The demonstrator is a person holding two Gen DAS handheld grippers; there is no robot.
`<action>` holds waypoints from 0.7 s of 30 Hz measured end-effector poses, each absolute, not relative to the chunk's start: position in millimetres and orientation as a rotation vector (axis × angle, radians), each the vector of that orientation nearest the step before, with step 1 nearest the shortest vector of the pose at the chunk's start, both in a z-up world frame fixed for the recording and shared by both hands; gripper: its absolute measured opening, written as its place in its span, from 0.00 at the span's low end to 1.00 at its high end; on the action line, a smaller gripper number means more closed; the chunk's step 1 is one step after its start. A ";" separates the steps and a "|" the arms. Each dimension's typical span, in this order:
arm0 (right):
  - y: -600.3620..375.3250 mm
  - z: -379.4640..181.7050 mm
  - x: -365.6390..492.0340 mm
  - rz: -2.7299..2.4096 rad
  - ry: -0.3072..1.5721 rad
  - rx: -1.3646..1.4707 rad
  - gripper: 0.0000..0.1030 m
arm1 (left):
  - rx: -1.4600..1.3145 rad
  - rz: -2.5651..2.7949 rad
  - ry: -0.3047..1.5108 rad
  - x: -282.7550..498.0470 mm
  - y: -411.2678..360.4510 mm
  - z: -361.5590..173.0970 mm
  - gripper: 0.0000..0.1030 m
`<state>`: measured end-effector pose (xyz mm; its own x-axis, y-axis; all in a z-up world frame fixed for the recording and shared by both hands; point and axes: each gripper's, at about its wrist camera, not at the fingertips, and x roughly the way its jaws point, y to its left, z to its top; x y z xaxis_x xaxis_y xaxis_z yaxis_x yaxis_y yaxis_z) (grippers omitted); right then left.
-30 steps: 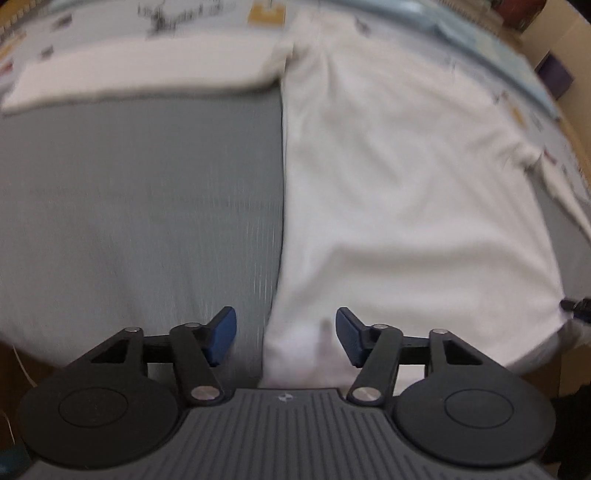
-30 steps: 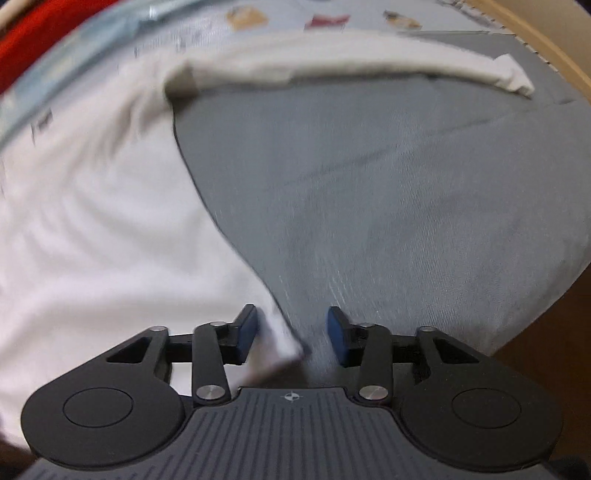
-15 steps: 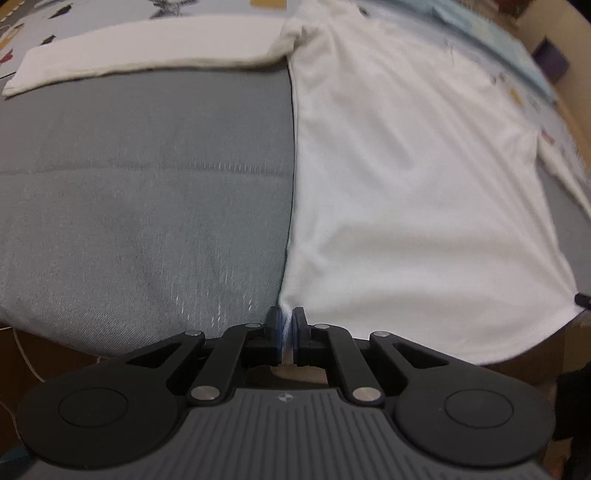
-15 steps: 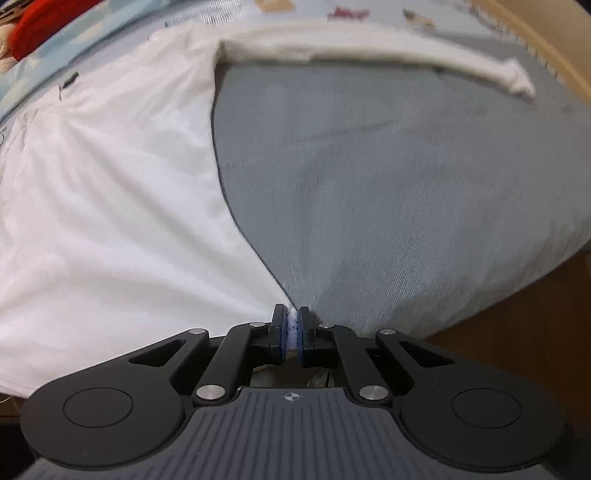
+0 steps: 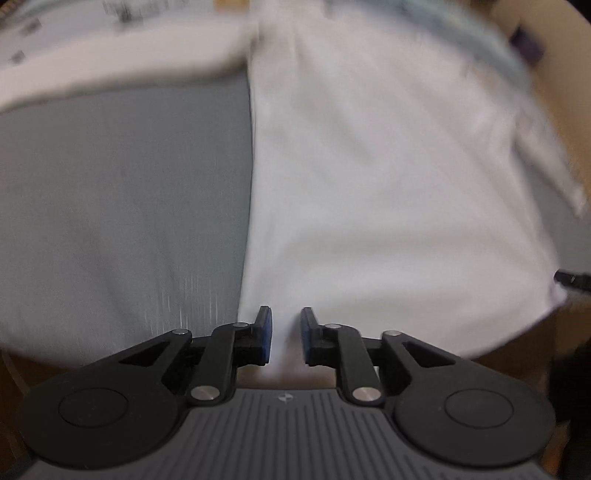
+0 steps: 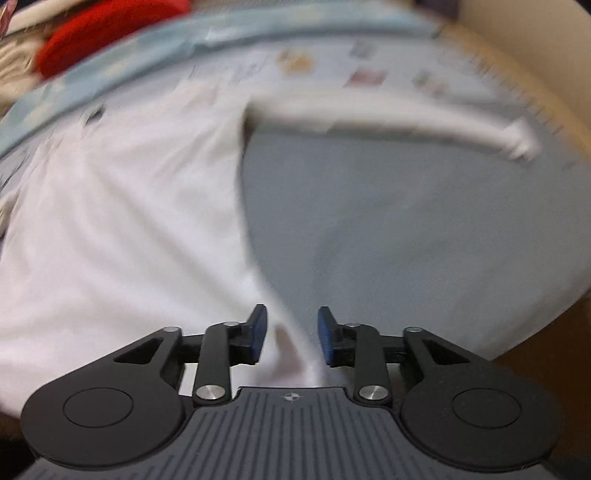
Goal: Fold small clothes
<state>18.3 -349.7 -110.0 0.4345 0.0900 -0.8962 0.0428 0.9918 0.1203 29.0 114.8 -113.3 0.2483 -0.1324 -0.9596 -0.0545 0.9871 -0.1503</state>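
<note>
Home bedroom: grey bedspread (image 6: pixel 406 229), printed pale-blue sheet (image 6: pixel 332 62), red cloth heap (image 6: pixel 110 33) behind

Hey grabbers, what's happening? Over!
Left gripper and right gripper just opened, hem corners between, unpinched. White shirt flat on grey cover. Nothing blocking.

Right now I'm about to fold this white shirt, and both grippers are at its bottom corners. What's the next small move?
Probably close again: the left gripper and right gripper have just been opening, and the shirt's hem corners lie loose between their jaws.
</note>
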 end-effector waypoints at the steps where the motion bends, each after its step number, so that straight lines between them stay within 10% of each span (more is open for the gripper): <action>1: -347.1 -121.4 20.2 0.044 1.201 0.127 0.34 | -0.137 -0.051 1.325 29.9 112.5 -116.2 0.18; 21: -409.6 32.5 7.9 0.056 0.404 0.190 0.40 | -0.189 0.082 0.838 35.9 128.6 -26.3 0.23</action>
